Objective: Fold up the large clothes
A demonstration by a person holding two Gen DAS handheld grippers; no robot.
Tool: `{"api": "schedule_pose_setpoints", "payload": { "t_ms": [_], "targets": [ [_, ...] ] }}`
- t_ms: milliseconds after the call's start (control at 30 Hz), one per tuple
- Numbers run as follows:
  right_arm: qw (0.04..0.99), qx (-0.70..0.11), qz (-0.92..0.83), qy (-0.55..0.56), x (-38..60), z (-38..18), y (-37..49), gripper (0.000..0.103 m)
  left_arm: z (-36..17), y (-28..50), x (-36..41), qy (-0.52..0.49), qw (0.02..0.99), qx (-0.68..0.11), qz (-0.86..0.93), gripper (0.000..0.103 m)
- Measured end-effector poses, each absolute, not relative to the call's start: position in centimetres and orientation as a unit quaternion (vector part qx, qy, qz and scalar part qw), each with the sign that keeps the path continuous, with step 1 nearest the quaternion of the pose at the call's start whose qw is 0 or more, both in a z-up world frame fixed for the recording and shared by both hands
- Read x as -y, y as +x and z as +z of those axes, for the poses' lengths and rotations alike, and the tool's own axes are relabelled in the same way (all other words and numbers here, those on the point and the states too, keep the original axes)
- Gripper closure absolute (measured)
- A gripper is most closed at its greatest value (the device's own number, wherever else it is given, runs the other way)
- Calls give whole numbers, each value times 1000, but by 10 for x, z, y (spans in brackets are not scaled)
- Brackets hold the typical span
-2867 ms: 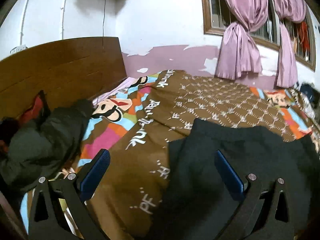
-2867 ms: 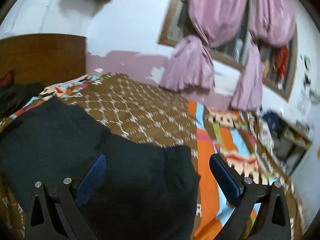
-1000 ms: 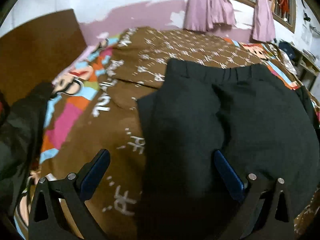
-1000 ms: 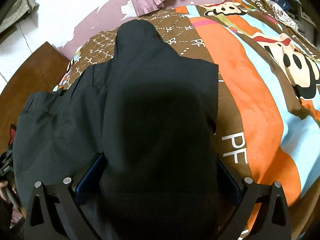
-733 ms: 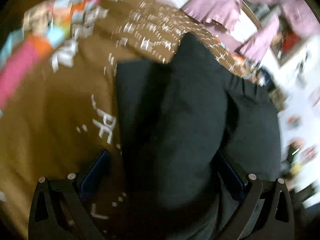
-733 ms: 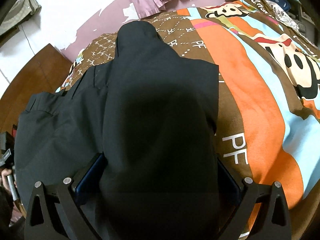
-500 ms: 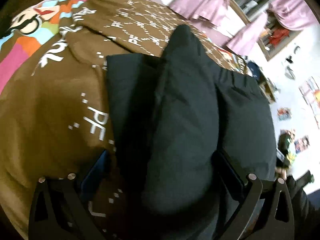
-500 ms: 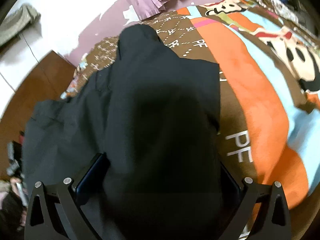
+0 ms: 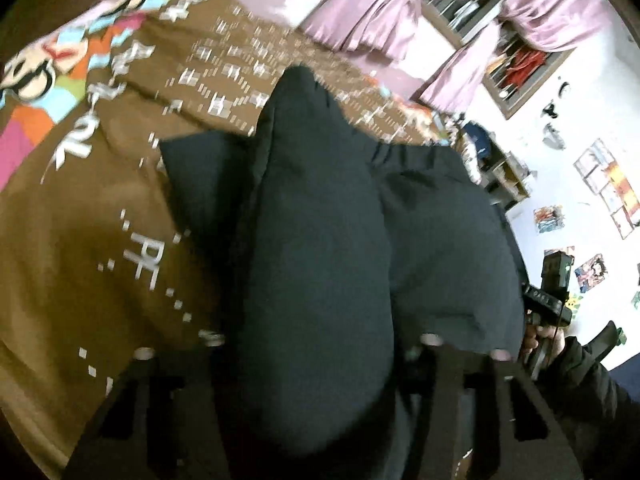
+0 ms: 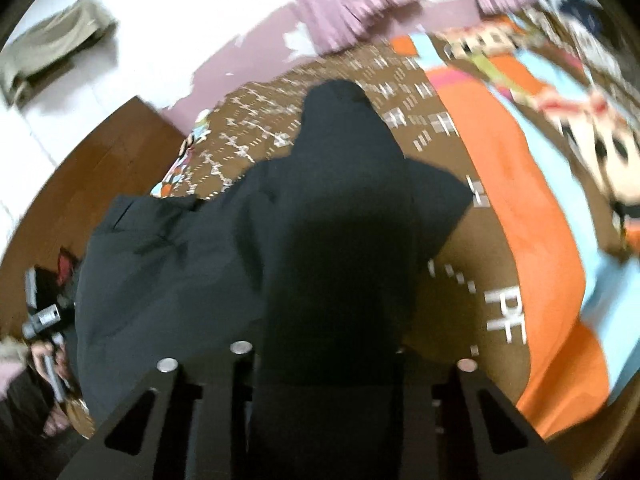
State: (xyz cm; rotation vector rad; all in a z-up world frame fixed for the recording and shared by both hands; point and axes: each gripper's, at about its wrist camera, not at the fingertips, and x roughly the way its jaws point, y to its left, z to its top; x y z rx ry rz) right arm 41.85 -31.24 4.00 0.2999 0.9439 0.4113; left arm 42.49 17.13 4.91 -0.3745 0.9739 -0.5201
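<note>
Black trousers (image 9: 436, 240) with an elastic waistband lie across the brown patterned bedspread (image 9: 80, 240). In the left wrist view a thick ridge of black cloth rises between the jaws of my left gripper (image 9: 320, 340), which have drawn in and are shut on it. In the right wrist view the trousers (image 10: 168, 264) spread to the left, and another bunched ridge runs up from my right gripper (image 10: 324, 354), which is shut on it too. Cloth hides the pads of both grippers.
The bedspread (image 10: 536, 240) has orange and blue cartoon panels on the right. A wooden headboard (image 10: 100, 168) stands at the left. Pink curtains (image 9: 400, 8) hang over a window. A hand (image 9: 538, 340) holds the other gripper at the right edge.
Both grippers went from wide open to shut on bunched trouser cloth. Both views have tilted and blurred, and the cloth ridges have been lifted.
</note>
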Motion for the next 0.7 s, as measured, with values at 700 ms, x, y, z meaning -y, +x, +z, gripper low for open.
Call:
{"api": "schedule_pose_setpoints", "payload": {
  "t_ms": [700],
  "targets": [
    [940,-320,69,98,321,96,434,77,69,463,-95,-176,868,-410,-217,76]
  ]
}}
